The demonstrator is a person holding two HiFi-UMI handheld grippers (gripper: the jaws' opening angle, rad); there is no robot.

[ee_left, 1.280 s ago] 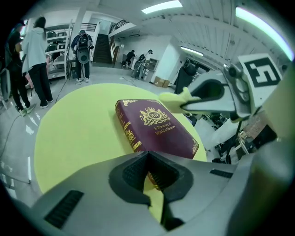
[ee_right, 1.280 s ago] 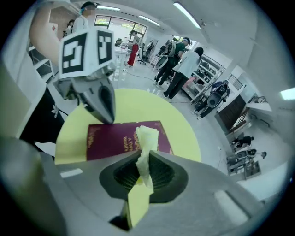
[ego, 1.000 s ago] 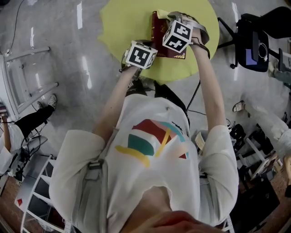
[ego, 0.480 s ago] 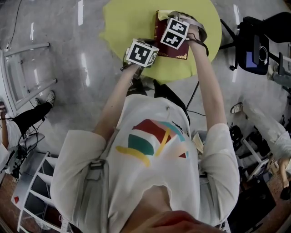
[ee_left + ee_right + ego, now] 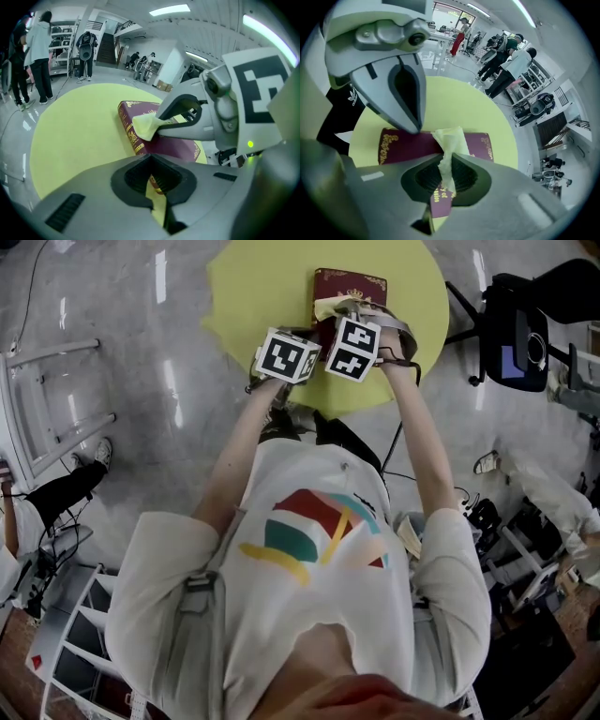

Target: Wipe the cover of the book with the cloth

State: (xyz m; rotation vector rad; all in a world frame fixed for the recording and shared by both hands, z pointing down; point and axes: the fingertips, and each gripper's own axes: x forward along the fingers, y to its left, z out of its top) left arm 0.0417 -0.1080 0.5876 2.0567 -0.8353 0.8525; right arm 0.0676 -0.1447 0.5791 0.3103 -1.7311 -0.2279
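Book (image 5: 352,282) lies on the yellow desk (image 5: 253,296), its far half now uncovered. The right gripper (image 5: 447,159), fingers closed on the cloth (image 5: 450,138), has pulled back toward the person, so one wiping stroke seems finished. The left gripper (image 5: 152,164) has its fingers together and empty at the near corner.

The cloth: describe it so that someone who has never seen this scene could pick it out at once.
On the round yellow table lies a maroon book. Over its cover the right gripper pinches a crumpled cloth, pale yellow, the only soft thing there.
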